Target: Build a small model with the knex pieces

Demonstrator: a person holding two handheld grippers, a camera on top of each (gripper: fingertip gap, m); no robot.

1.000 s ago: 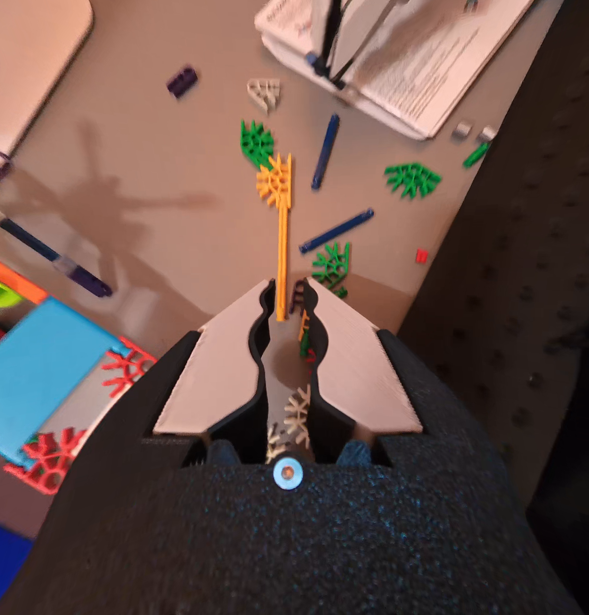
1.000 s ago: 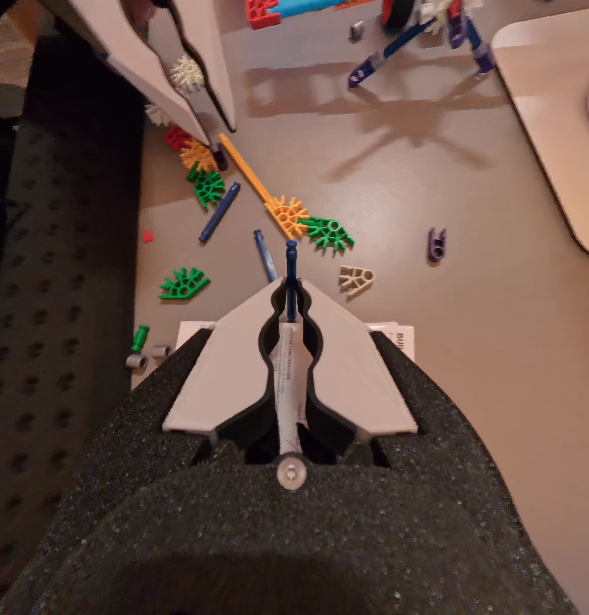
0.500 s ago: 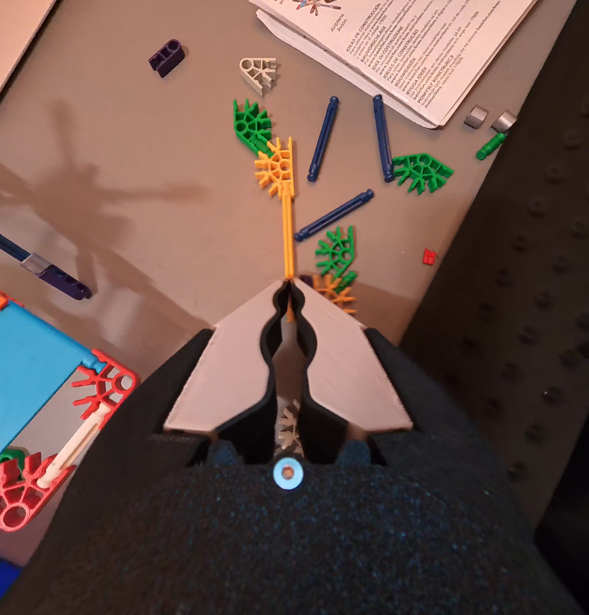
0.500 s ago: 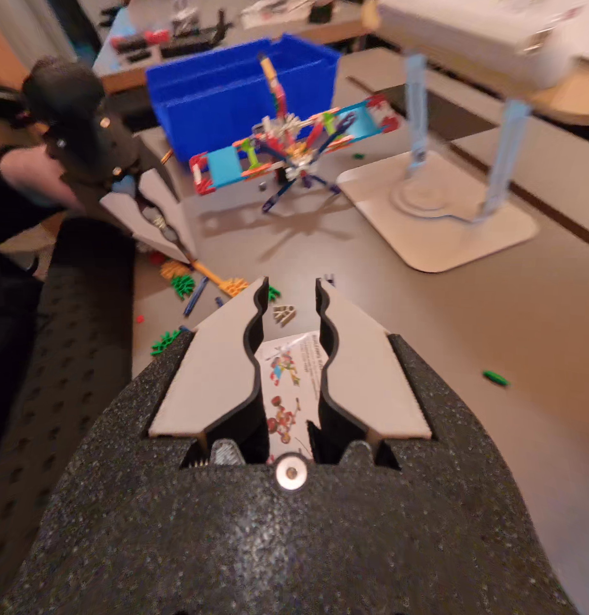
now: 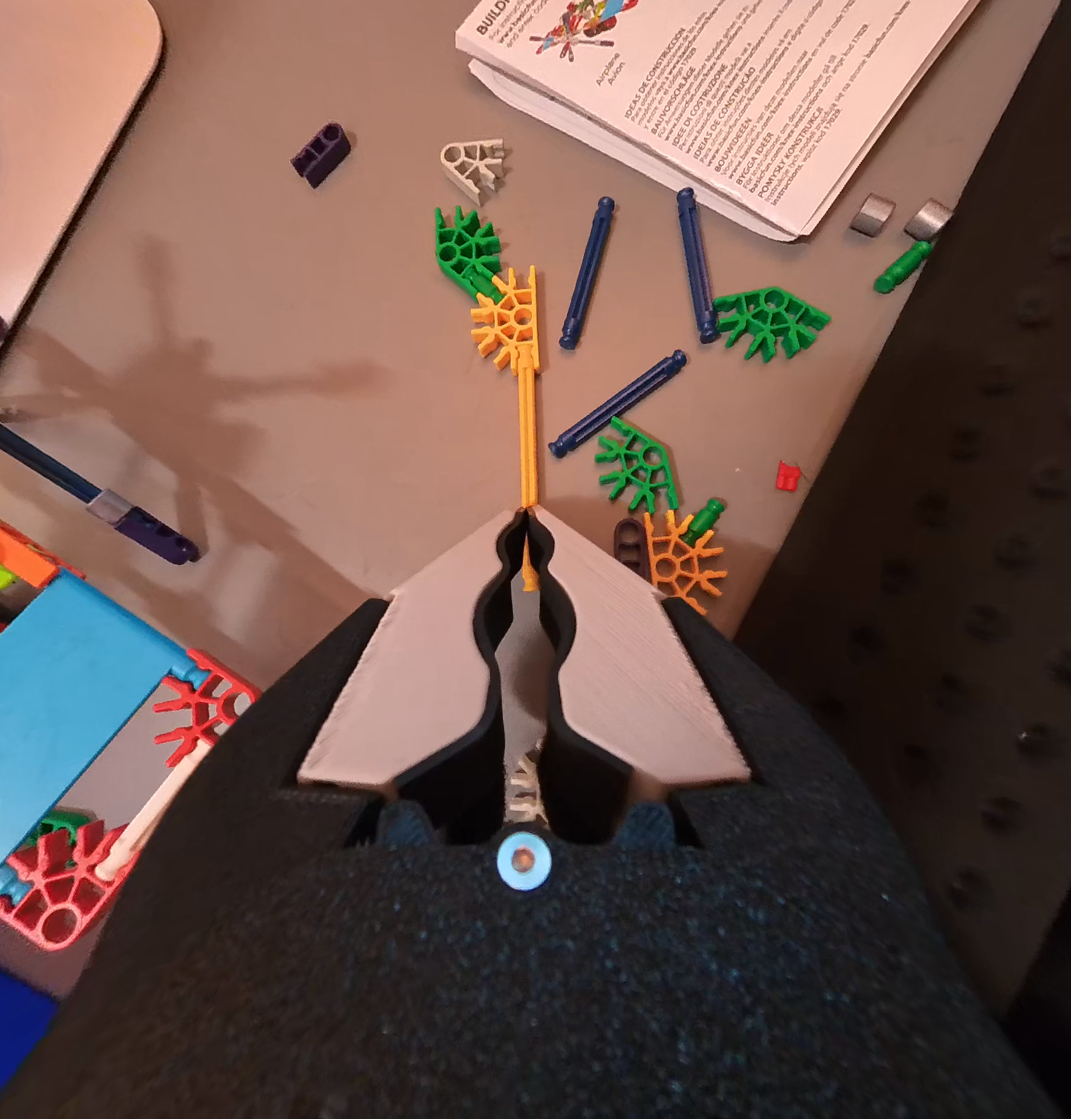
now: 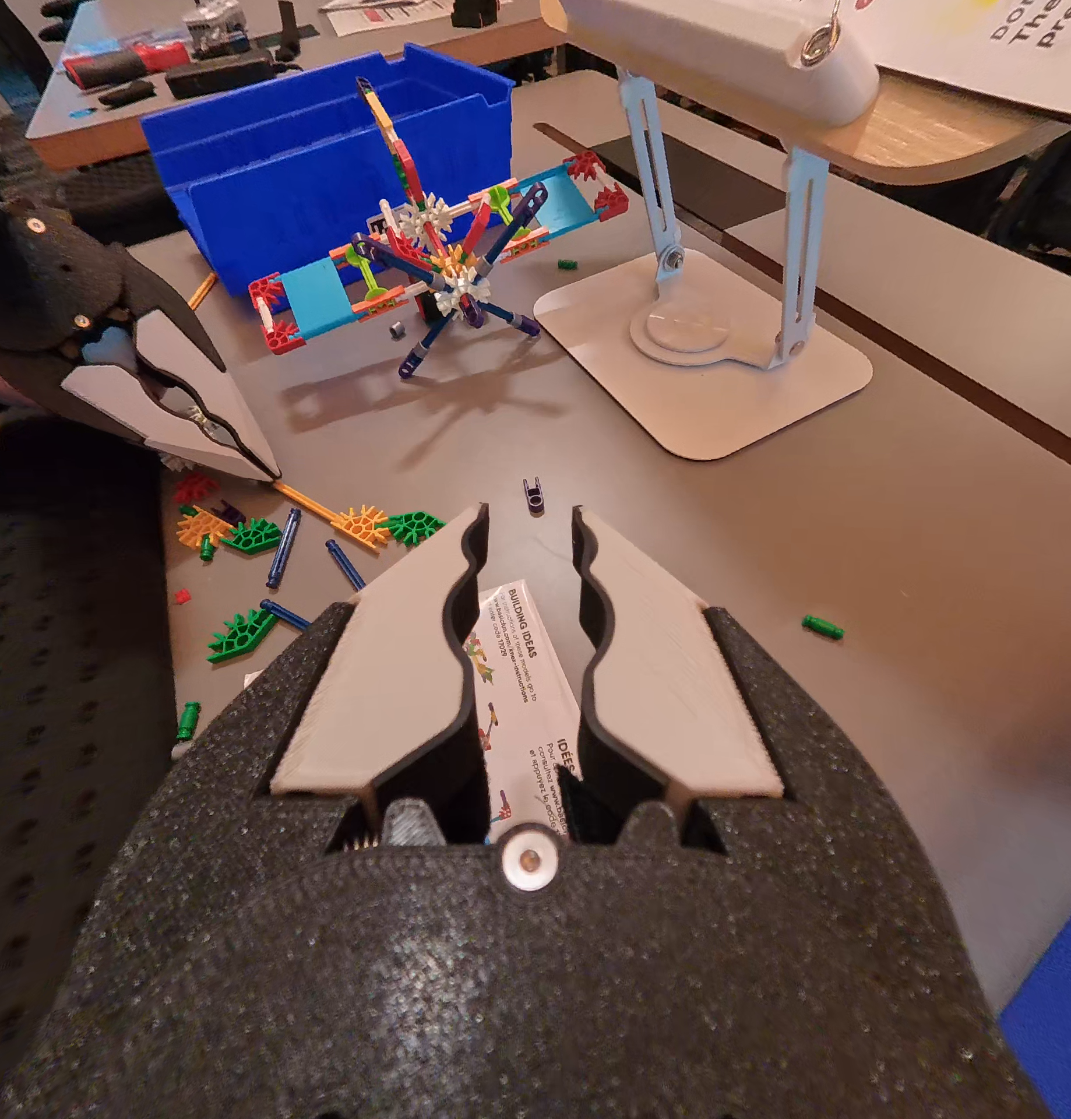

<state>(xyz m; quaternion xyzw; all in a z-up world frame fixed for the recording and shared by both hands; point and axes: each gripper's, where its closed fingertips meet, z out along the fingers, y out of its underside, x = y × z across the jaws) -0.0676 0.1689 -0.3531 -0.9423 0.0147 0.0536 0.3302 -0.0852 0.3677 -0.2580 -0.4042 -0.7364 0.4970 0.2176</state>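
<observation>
My left gripper [image 5: 526, 514] is shut on the near end of a yellow rod [image 5: 528, 436]. The rod lies on the table and ends in a yellow fan connector [image 5: 509, 321] joined to a green connector [image 5: 466, 248]. The same gripper [image 6: 273, 473] shows at the left of the right wrist view, pinching that rod [image 6: 306, 499]. My right gripper [image 6: 530, 514] is open and empty, raised above a white instruction booklet [image 6: 515, 660]. A small purple clip [image 6: 533, 493] lies on the table just beyond its tips.
Loose blue rods [image 5: 587, 272], green connectors [image 5: 769, 318], an orange connector [image 5: 678, 560] and a grey connector [image 5: 475, 166] lie scattered. A built colourful model [image 6: 436, 266] stands before a blue bin [image 6: 315, 163]. A white lamp stand [image 6: 702, 357] sits right. Dark perforated mat [image 5: 975, 484] borders the table. The gap from one gripper's tips to the other's is roughly 25 cm. To the yellow fan connector [image 5: 509, 321]: left tips about 7 cm, right tips about 15 cm. The small purple clip [image 6: 533, 493] is about 15 cm from both grippers' fingertips. My left wrist view [image 5: 323, 161] looks at it from another angle.
My right gripper let go of a blue rod, opened and lifted back over the booklet. My left gripper closed onto the yellow rod's end.
</observation>
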